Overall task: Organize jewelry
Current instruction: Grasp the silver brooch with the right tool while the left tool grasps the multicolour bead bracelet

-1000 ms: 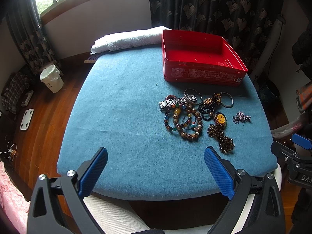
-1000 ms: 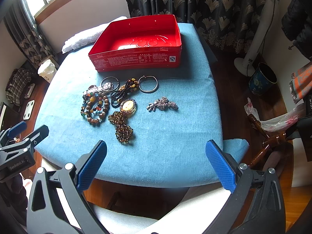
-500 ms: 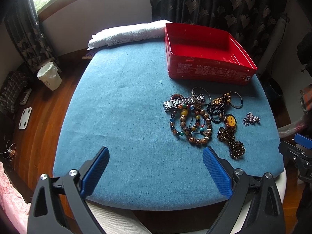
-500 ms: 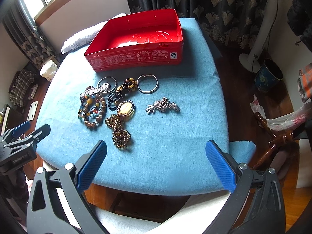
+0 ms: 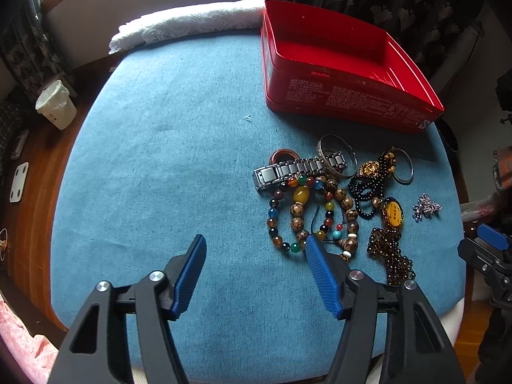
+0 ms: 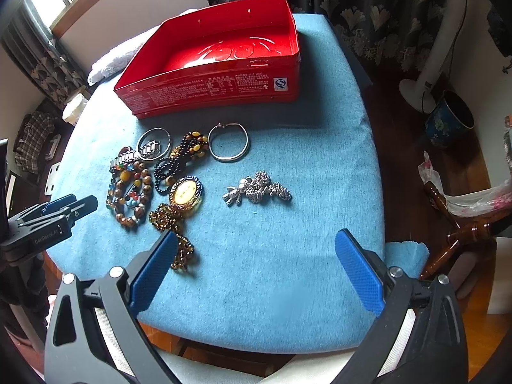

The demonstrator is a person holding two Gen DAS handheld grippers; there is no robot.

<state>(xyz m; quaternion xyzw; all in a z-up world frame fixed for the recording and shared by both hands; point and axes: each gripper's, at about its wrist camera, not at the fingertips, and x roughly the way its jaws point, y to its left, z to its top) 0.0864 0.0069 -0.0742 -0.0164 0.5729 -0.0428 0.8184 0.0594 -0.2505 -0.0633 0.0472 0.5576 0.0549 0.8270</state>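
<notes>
A pile of jewelry lies on the blue cloth in front of an empty red tin box (image 5: pixel 339 64) (image 6: pixel 224 64). It holds coloured bead bracelets (image 5: pixel 307 214) (image 6: pixel 129 192), a metal watch band (image 5: pixel 288 171), silver bangles (image 5: pixel 336 156) (image 6: pixel 228 142), black beads (image 5: pixel 368 188), an amber pendant necklace (image 5: pixel 393 212) (image 6: pixel 185 193) and a sparkly brooch (image 5: pixel 425 207) (image 6: pixel 257 188). My left gripper (image 5: pixel 256 252) is open and empty, its right finger at the near edge of the bead bracelets. My right gripper (image 6: pixel 256 249) is open and empty, just short of the brooch.
A white lace cloth (image 5: pixel 188 22) lies at the table's far edge. A white bin (image 5: pixel 56 105) stands on the wooden floor to the left. A fan stand (image 6: pixel 425 73) and a blue pot (image 6: pixel 448 121) are on the right. The left gripper shows in the right wrist view (image 6: pixel 48 214).
Both grippers have moved forward and lower toward the jewelry pile. Both stay open and empty. The jewelry has not moved.
</notes>
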